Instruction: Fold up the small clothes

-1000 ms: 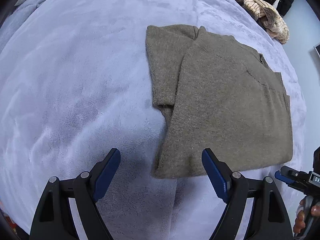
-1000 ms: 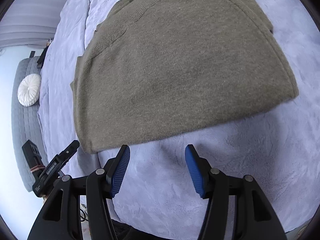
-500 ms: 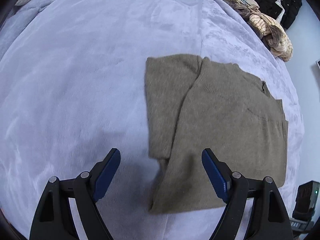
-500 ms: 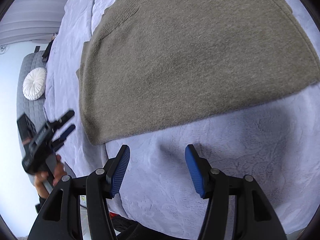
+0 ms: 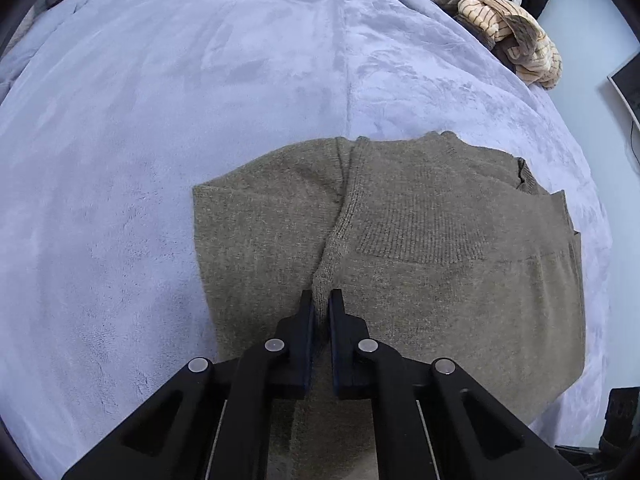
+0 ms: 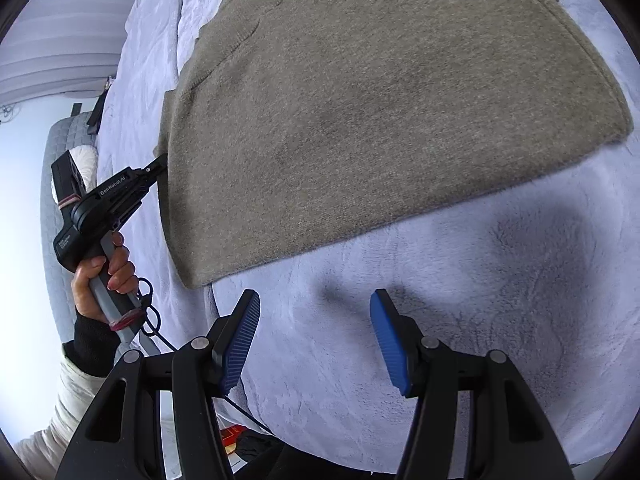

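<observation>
- Left gripper (image 5: 322, 303): jaws have just closed, clamped on a ridge of the olive sweater (image 5: 420, 264).
- Right gripper (image 6: 314, 334): jaws apart over the bed (image 6: 460, 320), sweater at 12 o'clock.

Left claw (image 5: 321, 305) just closed, pinching fabric; right claw (image 6: 315, 326) parted, hovering.

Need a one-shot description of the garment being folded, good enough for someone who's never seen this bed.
Start from the lavender plush blanket covering the bed. The sweater lies flat near its edge, a plain olive-brown knit already partly folded, with the left gripper pinching a ridge of it. Unlike the striped cream-and-brown clothes pile at the far corner, it is one solid colour.
</observation>
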### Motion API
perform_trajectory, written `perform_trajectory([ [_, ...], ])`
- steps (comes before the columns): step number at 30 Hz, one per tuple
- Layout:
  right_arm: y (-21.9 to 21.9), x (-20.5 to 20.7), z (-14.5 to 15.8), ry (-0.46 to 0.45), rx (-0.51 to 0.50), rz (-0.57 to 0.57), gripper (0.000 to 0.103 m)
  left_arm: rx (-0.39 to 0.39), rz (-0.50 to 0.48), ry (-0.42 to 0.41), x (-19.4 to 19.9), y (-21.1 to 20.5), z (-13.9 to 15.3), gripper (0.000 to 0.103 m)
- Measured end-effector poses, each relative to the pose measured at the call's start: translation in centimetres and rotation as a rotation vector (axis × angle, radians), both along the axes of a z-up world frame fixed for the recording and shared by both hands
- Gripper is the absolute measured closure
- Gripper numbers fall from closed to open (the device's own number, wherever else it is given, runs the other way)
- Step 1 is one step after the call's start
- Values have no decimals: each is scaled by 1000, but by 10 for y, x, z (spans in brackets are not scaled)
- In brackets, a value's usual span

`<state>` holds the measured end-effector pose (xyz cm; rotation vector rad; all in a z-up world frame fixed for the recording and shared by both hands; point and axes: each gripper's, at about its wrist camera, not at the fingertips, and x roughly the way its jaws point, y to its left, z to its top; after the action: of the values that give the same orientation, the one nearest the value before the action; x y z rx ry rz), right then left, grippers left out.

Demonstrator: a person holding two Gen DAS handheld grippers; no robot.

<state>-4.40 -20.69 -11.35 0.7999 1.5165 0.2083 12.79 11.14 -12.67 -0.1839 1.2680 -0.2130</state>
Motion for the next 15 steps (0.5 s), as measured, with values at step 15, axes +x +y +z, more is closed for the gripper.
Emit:
perform_trajectory([
  [15, 16, 10, -1, -1, 3, 28, 42, 18, 84, 27, -22, 21, 23, 94],
])
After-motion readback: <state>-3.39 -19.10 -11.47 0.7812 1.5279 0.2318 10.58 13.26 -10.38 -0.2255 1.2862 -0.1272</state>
